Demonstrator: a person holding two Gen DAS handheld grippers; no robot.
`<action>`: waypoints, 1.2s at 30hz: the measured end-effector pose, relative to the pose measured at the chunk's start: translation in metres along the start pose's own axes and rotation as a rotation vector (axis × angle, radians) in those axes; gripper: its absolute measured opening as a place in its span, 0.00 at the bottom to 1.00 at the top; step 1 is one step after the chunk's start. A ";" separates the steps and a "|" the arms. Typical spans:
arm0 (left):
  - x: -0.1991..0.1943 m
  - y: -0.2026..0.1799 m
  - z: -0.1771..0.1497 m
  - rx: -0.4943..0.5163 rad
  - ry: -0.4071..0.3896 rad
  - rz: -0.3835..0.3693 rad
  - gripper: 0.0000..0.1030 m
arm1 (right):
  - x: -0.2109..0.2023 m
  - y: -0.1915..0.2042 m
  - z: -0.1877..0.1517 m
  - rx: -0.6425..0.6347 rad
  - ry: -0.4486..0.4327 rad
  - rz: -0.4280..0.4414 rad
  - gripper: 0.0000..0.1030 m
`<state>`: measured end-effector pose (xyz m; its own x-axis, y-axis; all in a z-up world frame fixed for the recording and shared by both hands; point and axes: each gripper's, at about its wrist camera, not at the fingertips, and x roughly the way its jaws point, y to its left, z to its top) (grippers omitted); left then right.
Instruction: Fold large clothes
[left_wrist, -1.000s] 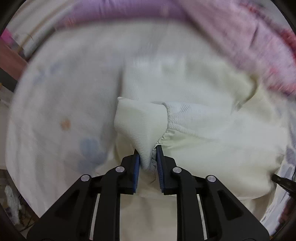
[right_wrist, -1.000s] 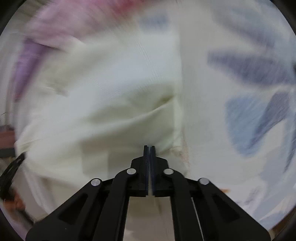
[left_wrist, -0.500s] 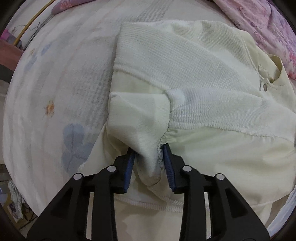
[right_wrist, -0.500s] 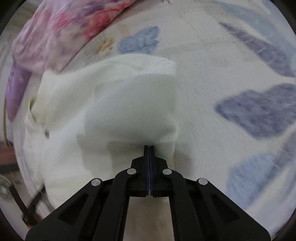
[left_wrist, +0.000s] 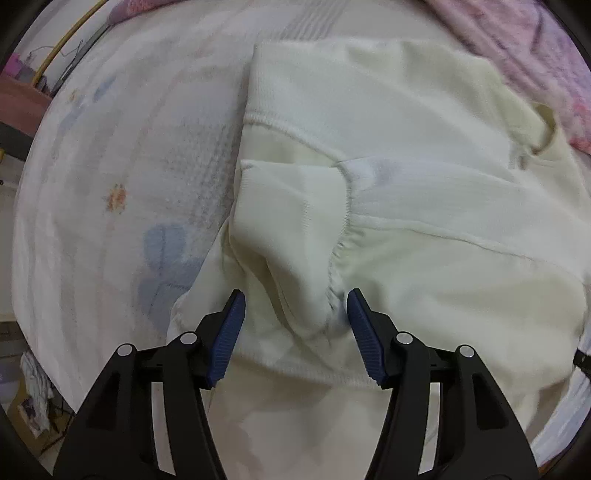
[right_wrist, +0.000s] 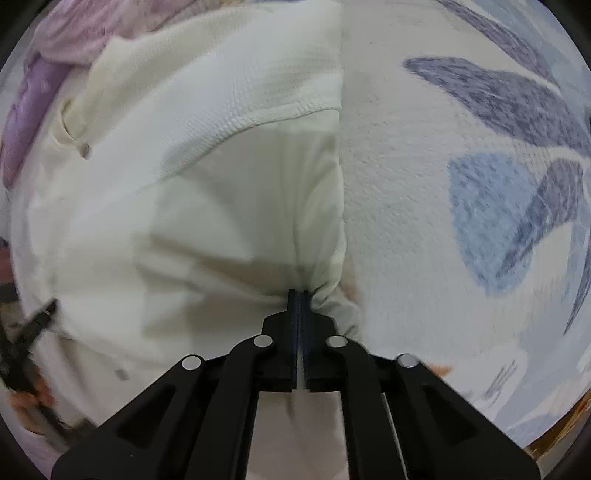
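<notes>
A cream-white sweatshirt (left_wrist: 388, 155) lies folded on a bed with a pale sheet (left_wrist: 110, 177) printed with blue leaves. Its ribbed cuff (left_wrist: 288, 221) lies on top, just ahead of my left gripper (left_wrist: 293, 308), which is open with the loose sleeve fabric between its blue pads, not pinched. In the right wrist view the same sweatshirt (right_wrist: 207, 155) fills the left half. My right gripper (right_wrist: 298, 295) is shut on a bunched fold of the sweatshirt at its right edge.
A pink and purple floral quilt (left_wrist: 535, 55) lies along the far side of the bed, also in the right wrist view (right_wrist: 33, 96). The bed's left edge (left_wrist: 26, 295) drops to a cluttered floor. The left gripper's arm (right_wrist: 29, 332) shows at the right wrist view's left rim.
My left gripper has opened and let go of the sleeve cuff, which now rests on the garment. My right gripper stays shut on the fabric and has lowered the fold onto the bed.
</notes>
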<state>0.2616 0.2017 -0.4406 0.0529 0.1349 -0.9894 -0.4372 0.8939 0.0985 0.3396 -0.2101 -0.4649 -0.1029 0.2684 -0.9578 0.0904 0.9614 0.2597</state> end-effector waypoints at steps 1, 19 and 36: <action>-0.005 -0.001 -0.003 0.003 -0.002 0.005 0.57 | -0.013 -0.002 -0.002 0.021 -0.032 0.036 0.16; -0.148 0.001 -0.063 0.033 -0.084 -0.072 0.62 | -0.155 0.055 -0.102 -0.161 -0.197 0.027 0.73; -0.297 -0.018 -0.208 0.023 -0.220 -0.096 0.67 | -0.287 0.028 -0.223 -0.247 -0.402 0.126 0.92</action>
<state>0.0672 0.0569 -0.1710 0.2891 0.1365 -0.9475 -0.4006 0.9162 0.0098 0.1506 -0.2468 -0.1556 0.2892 0.3858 -0.8761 -0.1647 0.9216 0.3514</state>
